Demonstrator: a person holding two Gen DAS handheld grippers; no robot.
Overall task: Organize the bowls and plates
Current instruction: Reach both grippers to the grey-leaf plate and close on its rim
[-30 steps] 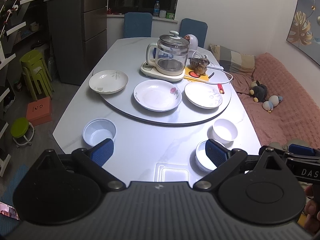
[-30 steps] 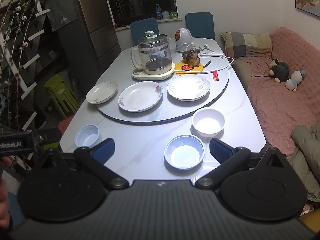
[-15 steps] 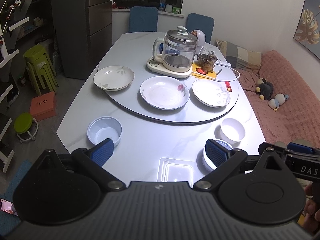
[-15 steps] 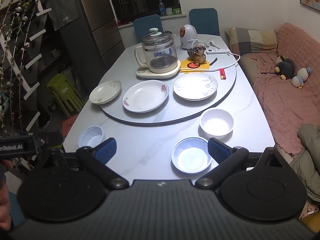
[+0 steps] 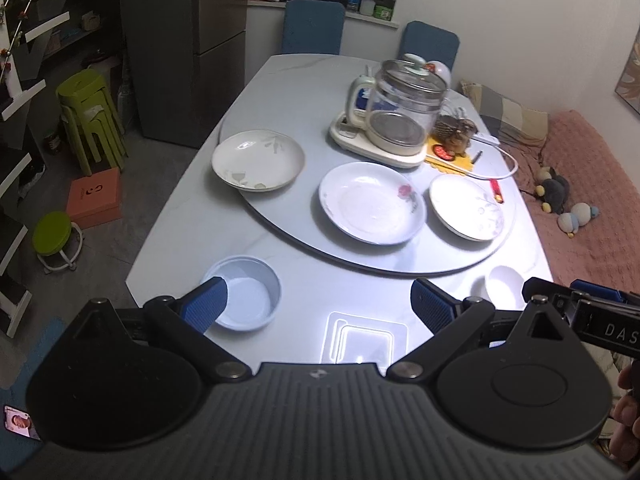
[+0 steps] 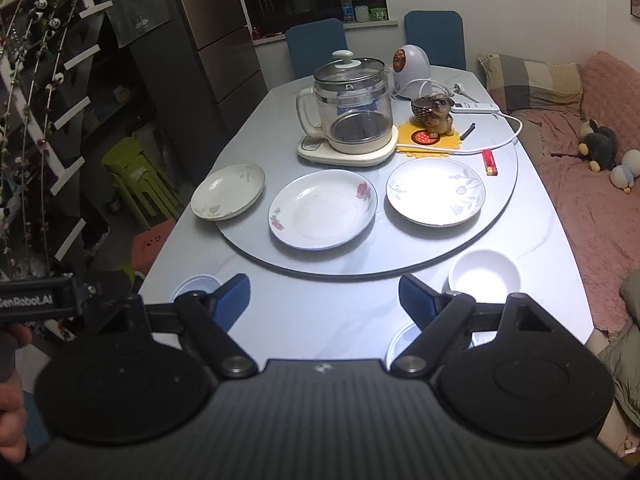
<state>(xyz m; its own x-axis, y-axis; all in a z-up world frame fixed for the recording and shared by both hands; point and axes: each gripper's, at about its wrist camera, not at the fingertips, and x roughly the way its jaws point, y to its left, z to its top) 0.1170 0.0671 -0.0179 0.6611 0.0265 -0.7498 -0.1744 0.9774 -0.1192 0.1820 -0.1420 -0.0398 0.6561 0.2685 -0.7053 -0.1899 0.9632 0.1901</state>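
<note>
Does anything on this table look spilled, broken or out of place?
Nothing looks spilled or broken. One oddity: the leftmost plate overhangs the edge of the turntable, while the other two plates sit fully on it.

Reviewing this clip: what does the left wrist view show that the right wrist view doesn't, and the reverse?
Only the left wrist view shows the whole light blue bowl by the left hand-held gripper, the orange box on the floor, and the ceiling light's square glare on the table.

Only the right wrist view shows the white round appliance clearly, the power strip, and the right hand-held gripper from behind, jaws apart over bare tabletop after closing a little.

Both show the three plates on the turntable, the glass kettle and the white bowl.
</note>
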